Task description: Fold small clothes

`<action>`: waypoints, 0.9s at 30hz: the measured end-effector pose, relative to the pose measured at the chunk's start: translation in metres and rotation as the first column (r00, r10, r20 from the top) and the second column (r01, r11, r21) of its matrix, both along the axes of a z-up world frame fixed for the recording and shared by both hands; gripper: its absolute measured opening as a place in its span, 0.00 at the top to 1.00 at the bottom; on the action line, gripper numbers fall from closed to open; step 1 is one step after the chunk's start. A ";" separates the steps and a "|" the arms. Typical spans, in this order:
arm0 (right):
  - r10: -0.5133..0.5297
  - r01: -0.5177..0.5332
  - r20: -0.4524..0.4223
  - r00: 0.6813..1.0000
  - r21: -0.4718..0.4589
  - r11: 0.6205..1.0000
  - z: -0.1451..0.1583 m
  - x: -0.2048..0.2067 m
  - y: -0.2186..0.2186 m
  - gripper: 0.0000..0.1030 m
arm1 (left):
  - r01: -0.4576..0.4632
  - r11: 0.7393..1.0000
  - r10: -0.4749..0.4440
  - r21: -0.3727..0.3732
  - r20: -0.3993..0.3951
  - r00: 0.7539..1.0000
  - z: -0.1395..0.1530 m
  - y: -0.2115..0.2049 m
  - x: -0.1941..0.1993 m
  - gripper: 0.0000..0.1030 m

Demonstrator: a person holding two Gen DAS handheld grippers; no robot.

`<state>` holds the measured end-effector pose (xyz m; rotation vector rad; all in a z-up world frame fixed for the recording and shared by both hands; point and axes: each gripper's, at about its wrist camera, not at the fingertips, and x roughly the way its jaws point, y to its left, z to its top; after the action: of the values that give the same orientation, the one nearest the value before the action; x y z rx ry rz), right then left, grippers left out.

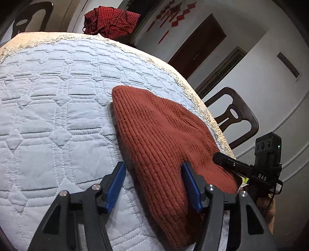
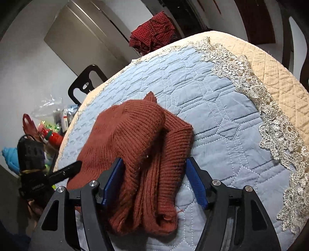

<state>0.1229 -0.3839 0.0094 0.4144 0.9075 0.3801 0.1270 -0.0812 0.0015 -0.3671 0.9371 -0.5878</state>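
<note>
Between the blue fingers of your left gripper (image 1: 153,182) lies the near end of the rust-red knitted garment (image 1: 160,139), and the jaws stand spread wide: one pad rests on the pale blue quilted cover (image 1: 54,108), the other presses against the knit's right side without pinching it. From this view the garment lies flat and tapers away from you toward a rounded far end, close to the right edge of the table.

Your right gripper (image 2: 154,179) is likewise spread apart, its fingers straddling the bunched folds of the same garment (image 2: 135,146) and gripping nothing. Here the knit is heaped: a thicker ribbed layer humps over the top, a folded band sticks out to the right, and loose folds spill down toward the camera. A small point of fabric stands up at its far end.

Just beyond the garment, the quilted cover (image 2: 222,108) runs out to a silvery lace trim (image 2: 270,119), with a beige quilted cloth (image 2: 270,63) past it. Each view catches the other gripper at its edge, beside the garment.

Farther off, a dark wooden chair (image 1: 233,117) stands at the table's right side. At the far edge sits a crumpled red checked cloth (image 1: 110,21). Red paper decorations (image 1: 173,17) hang on the white wall behind.
</note>
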 end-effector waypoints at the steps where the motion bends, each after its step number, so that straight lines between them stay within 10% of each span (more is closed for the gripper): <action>1: 0.003 -0.003 0.000 1.000 0.002 1.000 0.000 0.001 0.000 0.36 | 0.001 1.000 -0.001 0.000 0.001 1.000 0.000 -0.002 0.000 0.38; 10: 0.031 -0.032 0.010 0.999 0.041 0.999 0.000 0.003 0.005 0.59 | 0.027 1.000 -0.027 0.011 0.016 0.999 0.001 -0.014 -0.003 0.38; 15: 0.037 -0.038 0.002 0.999 0.068 0.997 -0.002 0.006 0.003 0.69 | 0.027 0.999 -0.027 0.030 0.023 0.999 0.007 -0.021 -0.002 0.55; 27: 0.124 -0.130 0.084 0.989 0.070 0.989 0.035 0.000 0.034 0.74 | -0.001 1.000 -0.003 0.029 0.121 0.993 0.050 0.009 -0.012 0.64</action>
<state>0.1224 -0.3499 0.0439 0.4083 0.8461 0.5453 0.1149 -0.0724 0.0516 -0.3020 0.8288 -0.5904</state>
